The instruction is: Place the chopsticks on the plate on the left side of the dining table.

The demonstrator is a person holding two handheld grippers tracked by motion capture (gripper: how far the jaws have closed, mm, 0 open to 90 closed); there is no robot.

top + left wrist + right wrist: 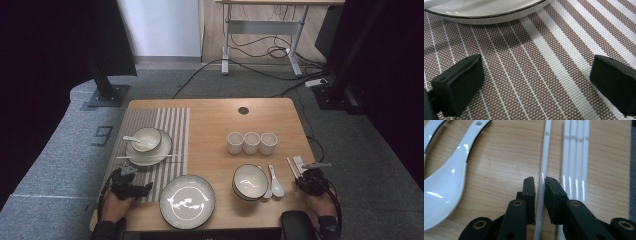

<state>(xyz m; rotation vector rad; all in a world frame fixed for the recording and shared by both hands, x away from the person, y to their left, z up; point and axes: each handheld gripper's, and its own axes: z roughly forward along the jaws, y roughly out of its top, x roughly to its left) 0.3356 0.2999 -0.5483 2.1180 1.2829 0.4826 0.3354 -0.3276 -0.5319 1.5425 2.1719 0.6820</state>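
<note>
Right tool (539, 185): my jaws clamp one white chopstick (545, 157).
Chopstick: on tabletop (504, 157), just left of four more chopsticks (576, 157).
Left tool (536, 77): released, over striped placemat (529, 62).

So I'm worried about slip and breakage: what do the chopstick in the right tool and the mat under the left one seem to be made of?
The chopstick looks like glossy white ceramic or hard plastic: bright highlights, a small printed mark, so probably slick and brittle. The mat looks like woven vinyl or fabric, matte, with a visible basket weave in brown and white stripes. It likely gives more friction.
</note>
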